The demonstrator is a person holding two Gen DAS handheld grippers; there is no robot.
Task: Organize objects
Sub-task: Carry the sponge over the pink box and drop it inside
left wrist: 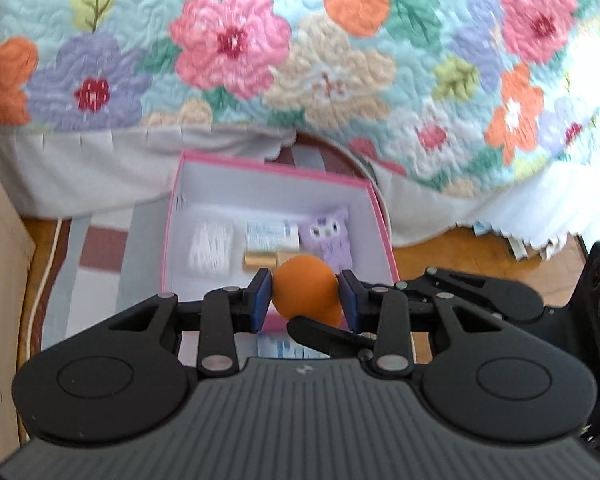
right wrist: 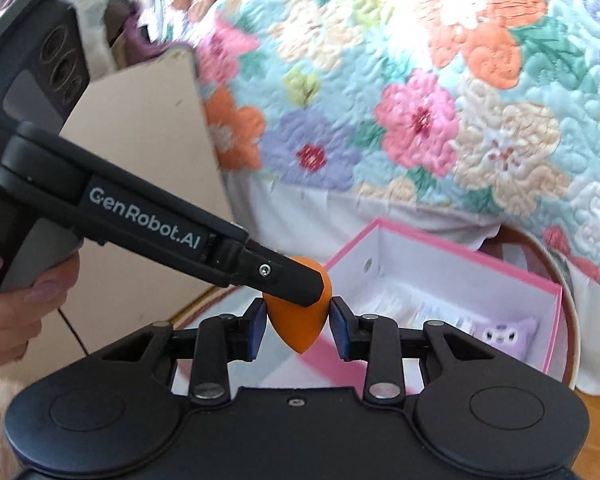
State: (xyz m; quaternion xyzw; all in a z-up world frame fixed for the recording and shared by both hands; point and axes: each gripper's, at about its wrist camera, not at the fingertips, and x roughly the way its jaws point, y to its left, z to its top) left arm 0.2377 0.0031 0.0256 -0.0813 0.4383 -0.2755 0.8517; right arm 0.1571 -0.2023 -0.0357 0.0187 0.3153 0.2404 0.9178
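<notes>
Both the left gripper [left wrist: 305, 294] and the right gripper [right wrist: 299, 328] clamp one orange teardrop-shaped foam sponge [right wrist: 298, 326], tip pointing down. It hangs over the near rim of the open pink-edged white cardboard box [left wrist: 276, 196]; drop spot judged forward and below.

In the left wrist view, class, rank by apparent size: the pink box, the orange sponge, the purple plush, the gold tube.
1. pink box
2. orange sponge, though nearness to the camera enlarges it
3. purple plush
4. gold tube, partly hidden
</notes>
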